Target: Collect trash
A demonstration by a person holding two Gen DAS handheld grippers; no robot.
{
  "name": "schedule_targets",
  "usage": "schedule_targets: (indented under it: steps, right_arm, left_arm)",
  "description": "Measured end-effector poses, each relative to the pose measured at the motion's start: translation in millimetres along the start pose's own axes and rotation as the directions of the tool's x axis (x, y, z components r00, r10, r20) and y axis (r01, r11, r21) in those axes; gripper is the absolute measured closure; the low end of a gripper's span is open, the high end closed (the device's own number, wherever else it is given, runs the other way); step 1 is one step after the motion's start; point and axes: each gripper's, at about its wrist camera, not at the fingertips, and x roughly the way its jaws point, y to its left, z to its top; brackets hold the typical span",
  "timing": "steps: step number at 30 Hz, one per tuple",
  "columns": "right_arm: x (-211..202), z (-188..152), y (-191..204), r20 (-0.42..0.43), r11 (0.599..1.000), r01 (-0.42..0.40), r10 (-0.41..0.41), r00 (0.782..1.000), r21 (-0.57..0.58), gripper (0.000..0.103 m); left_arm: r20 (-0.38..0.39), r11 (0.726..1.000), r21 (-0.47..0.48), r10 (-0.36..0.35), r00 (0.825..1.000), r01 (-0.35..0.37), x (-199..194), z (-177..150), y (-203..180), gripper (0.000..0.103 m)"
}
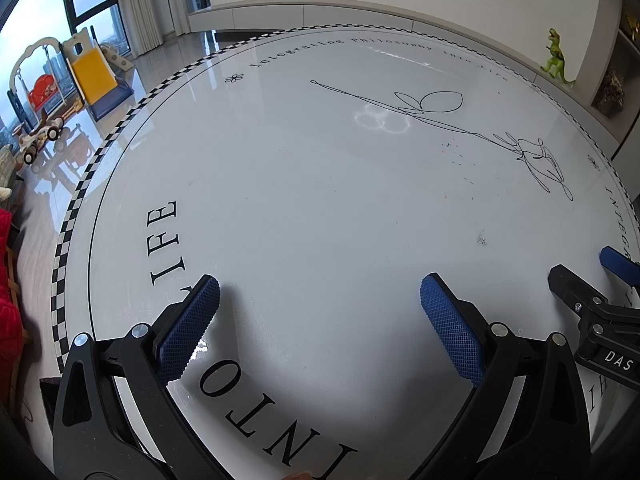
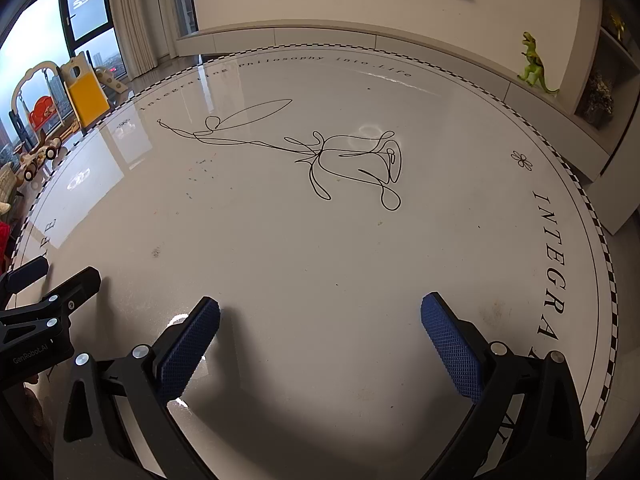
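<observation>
A round white table (image 1: 320, 200) with black lettering and a line drawing fills both views, also in the right wrist view (image 2: 320, 248). My left gripper (image 1: 320, 292) is open and empty just above the table's near part. My right gripper (image 2: 320, 312) is open and empty beside it; it shows at the right edge of the left wrist view (image 1: 588, 276), and the left one at the left edge of the right wrist view (image 2: 56, 276). Only tiny crumbs and specks (image 1: 482, 239) (image 2: 156, 253) lie on the table. No larger trash shows.
A checkered band (image 1: 76, 208) rims the table. A green toy dinosaur (image 1: 557, 58) (image 2: 534, 65) stands on a ledge at the back right. A child's slide (image 1: 94, 70) and toy cars (image 1: 40, 140) stand on the floor at the left by the windows.
</observation>
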Motion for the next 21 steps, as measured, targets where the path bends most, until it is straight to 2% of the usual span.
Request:
schedule_targets:
  steps: [21]
  right_arm:
    - [-0.1,-0.2,0.3,0.0,1.0,0.0,0.0,1.0,0.0,0.003]
  left_arm:
    - [0.0,1.0,0.001,-0.001,1.0,0.001,-0.1,-0.3,0.8,0.006]
